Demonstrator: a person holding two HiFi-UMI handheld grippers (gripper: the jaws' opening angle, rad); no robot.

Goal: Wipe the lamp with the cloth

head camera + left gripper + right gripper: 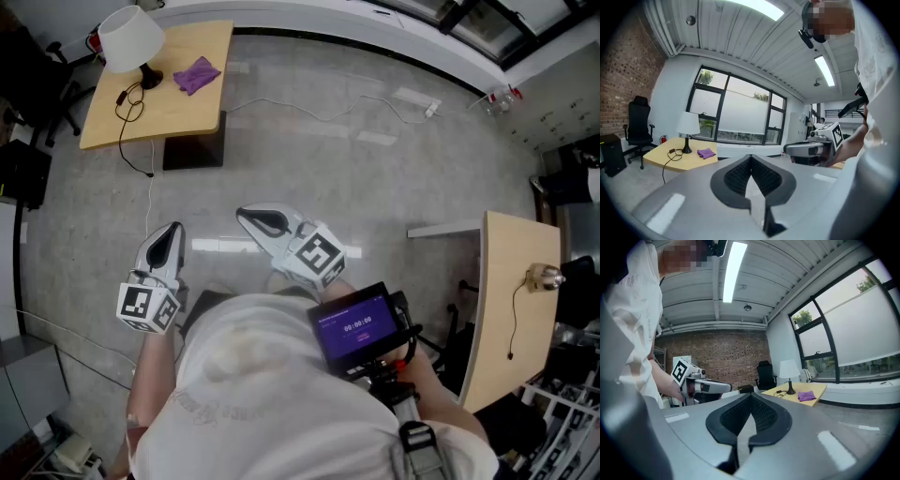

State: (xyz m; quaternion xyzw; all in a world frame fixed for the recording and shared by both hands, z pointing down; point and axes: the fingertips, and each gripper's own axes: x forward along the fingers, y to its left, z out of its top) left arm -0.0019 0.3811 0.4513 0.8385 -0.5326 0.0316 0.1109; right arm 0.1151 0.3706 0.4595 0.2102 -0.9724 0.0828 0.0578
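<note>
A white-shaded lamp (130,42) on a black stem stands at the far left of a wooden table (178,103), its black cord trailing over the edge. A purple cloth (196,74) lies crumpled just right of the lamp. Both also show far off in the left gripper view, lamp (688,129) and cloth (707,153), and in the right gripper view, lamp (789,372) and cloth (807,396). My left gripper (171,234) and right gripper (253,219) are held close to my body, well short of the table, both shut with nothing in them.
A black office chair (639,131) stands left of the table. A white cable (356,111) runs across the grey floor to a power strip. A second wooden table (520,300) with a small lamp is at the right. Open floor lies between me and the lamp table.
</note>
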